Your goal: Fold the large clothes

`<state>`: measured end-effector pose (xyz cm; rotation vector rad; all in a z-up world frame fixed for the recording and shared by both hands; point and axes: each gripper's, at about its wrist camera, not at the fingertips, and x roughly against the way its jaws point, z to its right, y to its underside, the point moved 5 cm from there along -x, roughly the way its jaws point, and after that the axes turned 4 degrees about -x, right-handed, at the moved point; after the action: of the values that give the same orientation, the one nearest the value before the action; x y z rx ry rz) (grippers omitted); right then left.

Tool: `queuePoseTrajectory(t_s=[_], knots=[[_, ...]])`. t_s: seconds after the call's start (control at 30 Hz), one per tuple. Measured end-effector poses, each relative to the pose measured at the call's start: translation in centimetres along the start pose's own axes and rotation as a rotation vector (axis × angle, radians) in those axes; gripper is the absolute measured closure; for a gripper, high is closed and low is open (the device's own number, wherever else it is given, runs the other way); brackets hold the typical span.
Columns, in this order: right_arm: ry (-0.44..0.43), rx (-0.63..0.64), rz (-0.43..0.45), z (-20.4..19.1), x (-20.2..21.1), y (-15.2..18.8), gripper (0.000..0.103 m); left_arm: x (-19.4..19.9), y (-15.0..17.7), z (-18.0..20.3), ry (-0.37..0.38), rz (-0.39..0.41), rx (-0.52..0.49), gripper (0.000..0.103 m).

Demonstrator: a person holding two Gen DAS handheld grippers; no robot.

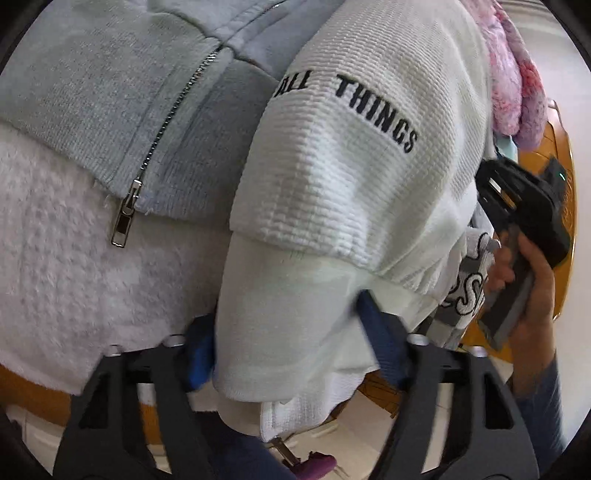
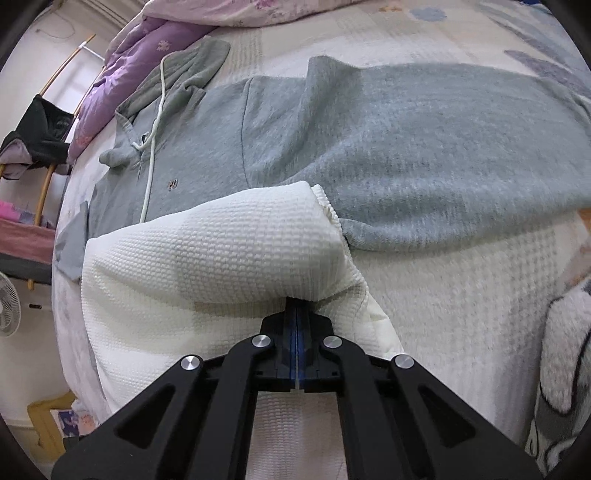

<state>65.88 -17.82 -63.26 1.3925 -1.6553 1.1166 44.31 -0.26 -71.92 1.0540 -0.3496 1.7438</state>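
Note:
A white waffle-knit garment with black letters "ALL THINGS" fills the left wrist view. My left gripper has its blue-padded fingers around a thick folded bundle of that garment. In the right wrist view the same white garment lies on the bed, and my right gripper is shut on a raised fold of it. The right gripper also shows at the right edge of the left wrist view, held by a hand.
A pale blue zip-up top and a fluffy white garment lie under the left gripper. A pink fluffy item is at the top right. A grey hoodie is spread on the bed, with a purple quilt behind.

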Motion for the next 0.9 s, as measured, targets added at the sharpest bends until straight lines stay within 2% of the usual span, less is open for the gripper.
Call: queuePoseTrajectory(t_s=[0.03,0.07,0.1,0.13,0.2,0.27,0.3,0.37,0.47,0.5,0.57,0.63,0.77,0.9], knots=[[-0.001,-0.003,0.02,0.0,1.1,0.6,0.099,0.0,-0.1,0.4,0.005,-0.006,-0.007,0.064],[-0.002,-0.013,0.032,0.0,1.9,1.1,0.095,0.0,-0.6,1.4,0.004,-0.013,-0.031,0.071],[-0.021,-0.041,0.047,0.2,3.2,2.0,0.084,0.6,-0.5,1.6,0.003,-0.019,-0.056,0.076],[-0.048,-0.068,0.061,0.3,4.2,2.9,0.077,1.2,-0.7,2.3,0.015,-0.028,-0.078,0.077],[-0.097,-0.168,0.115,1.2,7.6,6.3,0.047,2.3,-0.8,3.6,0.066,-0.041,-0.074,0.078],[-0.138,-0.281,0.153,2.3,10.0,10.0,0.038,3.7,-0.7,4.2,0.102,-0.046,-0.082,0.078],[-0.172,-0.385,0.165,3.3,11.2,12.8,0.032,4.4,-0.9,5.1,0.126,-0.049,-0.085,0.078],[-0.238,-0.574,0.177,4.6,12.3,16.9,0.028,5.8,-0.7,6.0,0.162,-0.055,-0.083,0.078],[-0.477,-1.057,0.207,6.6,11.9,25.1,0.018,6.9,-1.1,7.8,0.205,-0.063,-0.069,0.078],[-0.55,-1.188,0.209,6.6,11.2,27.2,0.018,7.0,-1.2,8.5,0.215,-0.064,-0.064,0.078],[-0.678,-1.358,0.208,5.9,9.7,29.9,0.016,7.1,-1.4,9.1,0.233,-0.07,-0.05,0.078],[-0.772,-1.466,0.194,4.3,8.1,31.3,0.015,7.5,-1.5,9.1,0.235,-0.071,-0.044,0.078],[-0.974,-1.494,0.212,1.3,6.3,29.7,0.012,7.4,-1.8,9.3,0.242,-0.068,-0.043,0.078],[-1.014,-1.478,0.265,1.3,5.3,27.7,0.01,8.1,-1.2,7.7,0.236,-0.07,-0.045,0.078]])
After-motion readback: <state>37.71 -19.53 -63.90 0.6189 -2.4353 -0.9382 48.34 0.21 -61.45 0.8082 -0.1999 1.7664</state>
